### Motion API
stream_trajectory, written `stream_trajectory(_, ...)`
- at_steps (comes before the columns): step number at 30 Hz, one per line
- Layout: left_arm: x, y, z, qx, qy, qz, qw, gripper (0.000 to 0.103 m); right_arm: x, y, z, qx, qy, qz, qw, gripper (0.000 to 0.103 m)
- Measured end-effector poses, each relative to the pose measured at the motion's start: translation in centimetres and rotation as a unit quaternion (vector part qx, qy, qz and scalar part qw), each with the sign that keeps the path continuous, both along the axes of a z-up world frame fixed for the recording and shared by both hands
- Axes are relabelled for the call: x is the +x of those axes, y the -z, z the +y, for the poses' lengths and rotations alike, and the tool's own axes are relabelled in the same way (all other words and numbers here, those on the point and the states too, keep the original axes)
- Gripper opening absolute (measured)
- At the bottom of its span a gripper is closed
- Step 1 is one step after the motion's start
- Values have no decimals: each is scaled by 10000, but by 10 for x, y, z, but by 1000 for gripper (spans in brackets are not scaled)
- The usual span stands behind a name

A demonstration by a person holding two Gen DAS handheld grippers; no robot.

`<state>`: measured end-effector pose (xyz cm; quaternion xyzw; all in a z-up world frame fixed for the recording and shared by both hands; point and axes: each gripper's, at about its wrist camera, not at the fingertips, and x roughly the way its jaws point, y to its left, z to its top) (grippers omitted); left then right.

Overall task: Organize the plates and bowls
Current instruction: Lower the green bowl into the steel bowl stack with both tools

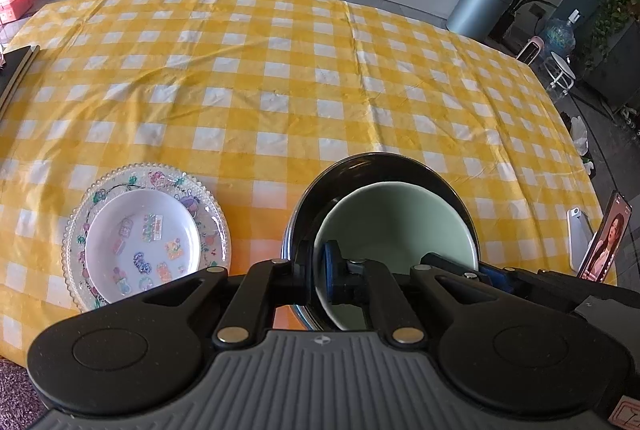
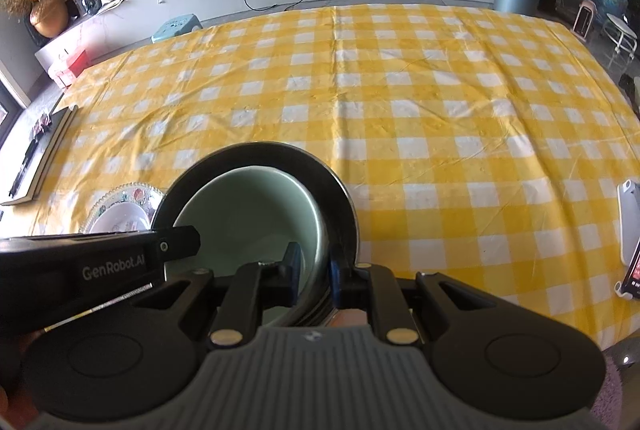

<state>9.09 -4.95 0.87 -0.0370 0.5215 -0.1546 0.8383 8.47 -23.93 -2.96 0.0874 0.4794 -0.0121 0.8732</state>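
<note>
We hold two tools over the table (image 1: 280, 78), which is spread with a yellow-and-white checked cloth. Near edge, centre: a dark metal bowl (image 1: 384, 166) with a pale green bowl (image 1: 400, 222) nested inside it, both tipped up toward us.

Left tool (image 1: 318, 270): jaws pinched shut on the left rims of the nested bowls, one pad outside the dark wall, the blue pad inside the green one.

Right tool (image 2: 314, 270): jaws closed on the right side of the same pair, gripping green wall and dark rim together.

Left of the bowls, just beside them: a white sticker-patterned plate (image 1: 142, 244) lying flat on a clear beaded plate (image 1: 216, 214).

Far right table edge: a phone (image 1: 606, 238) propped upright.
</note>
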Motion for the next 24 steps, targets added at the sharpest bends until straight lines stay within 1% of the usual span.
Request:
stream_trajectory(6, -1, -1, -1, 67, 32, -75, 9999, 6, -1, -2, 3, -161, -100, -37, 9998, 12)
stream_trajectory(8, -2, -3, -1, 35, 57, -104, 9999, 6, -3, -5, 6, -278, -123, -129, 9995, 13)
stream_trajectory(11, -2, -5, -1, 39, 62, -137, 9999, 6, -4, -10, 8, -431, -190, -247, 9986, 18)
stream_trajectory(18, -2, -7, 4, -78, 28, -165, 9998, 8, -7, -18, 0, -231, -84, -455, 9987, 21)
stream_trajectory(20, -3, -10, 6, -95, -6, -266, 9996, 9, -9, -21, -6, -77, -5, -535, 9985, 25)
stream_trajectory(21, -4, -12, 7, -105, -9, -346, 9993, 9, -10, -22, -8, -11, 54, -571, 9984, 32)
stream_trajectory(22, -5, -15, 7, -122, -5, -413, 9991, 9, -11, -22, -11, 65, 137, -629, 9979, 36)
stream_trajectory(23, -6, -18, 8, -160, 0, -494, 9987, 9, -11, -23, -14, 131, 204, -677, 9974, 37)
stream_trajectory(24, -7, -21, 9, -203, 7, -563, 9982, 12, -11, -23, -17, 190, 272, -707, 9969, 40)
